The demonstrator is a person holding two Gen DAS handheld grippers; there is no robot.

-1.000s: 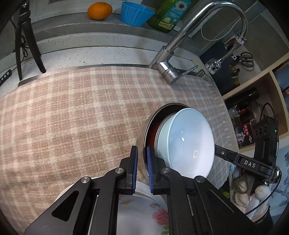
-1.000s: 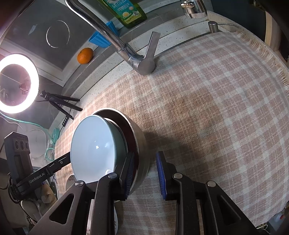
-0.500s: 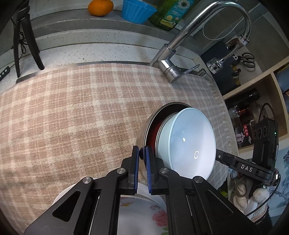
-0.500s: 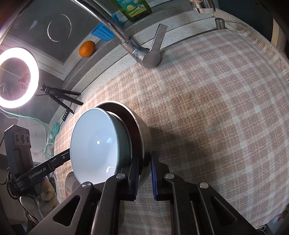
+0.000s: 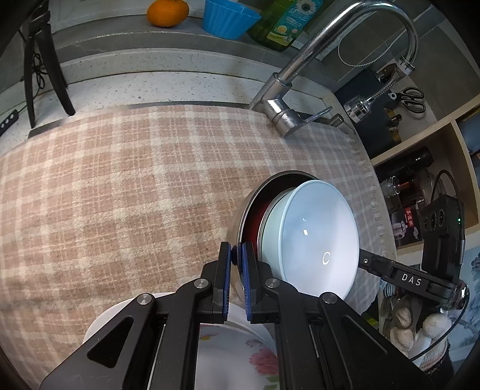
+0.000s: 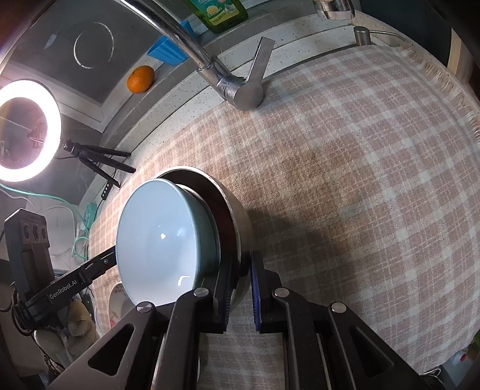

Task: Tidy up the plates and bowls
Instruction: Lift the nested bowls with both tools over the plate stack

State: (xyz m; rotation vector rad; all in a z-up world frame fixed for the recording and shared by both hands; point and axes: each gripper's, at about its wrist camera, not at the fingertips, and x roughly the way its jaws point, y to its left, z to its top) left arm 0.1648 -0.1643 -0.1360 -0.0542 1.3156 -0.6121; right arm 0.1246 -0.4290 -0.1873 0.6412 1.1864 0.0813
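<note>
Pinching steel bowl point(image 5: 240, 222) rim, left fingers point(image 5: 228, 267) and right fingers point(image 6: 240, 288) both; risking pale bowl point(image 5: 318, 237) sliding out on uneven lift.

White letters "DAS" stand on the black arm of the right gripper point(image 5: 411, 280), seen from the left wrist view. From the right wrist view, the black arm of the left gripper point(image 6: 64, 292) carries "GenRobot.AI" in white. The green dish soap bottle point(image 5: 285, 22) by the tap has a printed label with a daisy — its small lettering is too fine to read. A dark box point(image 5: 408, 222) on the shelf shows red characters — not legible either.
</note>
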